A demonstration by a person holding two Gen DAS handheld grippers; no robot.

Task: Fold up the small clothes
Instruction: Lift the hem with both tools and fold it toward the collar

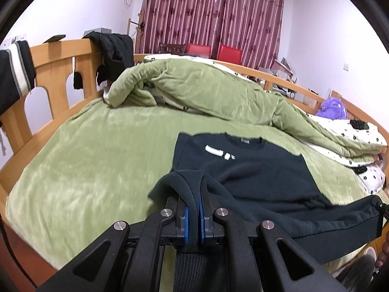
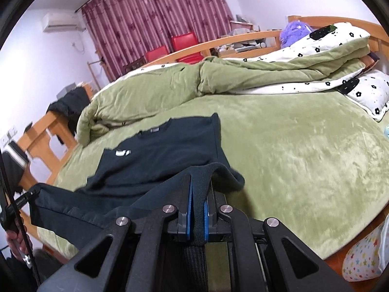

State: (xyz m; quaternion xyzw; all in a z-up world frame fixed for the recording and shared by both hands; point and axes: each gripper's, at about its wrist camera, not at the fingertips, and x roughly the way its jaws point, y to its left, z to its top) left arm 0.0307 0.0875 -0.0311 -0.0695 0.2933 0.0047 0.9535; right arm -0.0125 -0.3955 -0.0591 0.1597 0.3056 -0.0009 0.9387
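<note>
Gripping: both grippers hold the ribbed hem of a dark sweatshirt (image 1: 255,170) above a green-covered bed (image 1: 85,158).
Left gripper (image 1: 193,194): tilted downward toward the bed; blue-padded fingers (image 1: 186,221) clenched on a fold of the hem at the garment's left corner.
Right gripper (image 2: 199,189): tilted downward likewise; fingers (image 2: 189,219) clamped on the opposite hem corner, with ribbed fabric running down between them.
Sweatshirt: chest and collar lie flat on the bed, collar pointing away toward the quilt; the white print (image 1: 218,152) faces up; the lower edge is lifted off the bedcover and stretched between the two grippers.
Hands: part of a hand shows at the lower left of the right wrist view (image 2: 14,241), holding the left gripper's handle.
Quilt (image 1: 194,90): green, bunched along the far side of the bed, well apart from the grippers.
Backdrop: maroon curtain (image 1: 214,12), wooden bed frame (image 1: 48,56).
</note>
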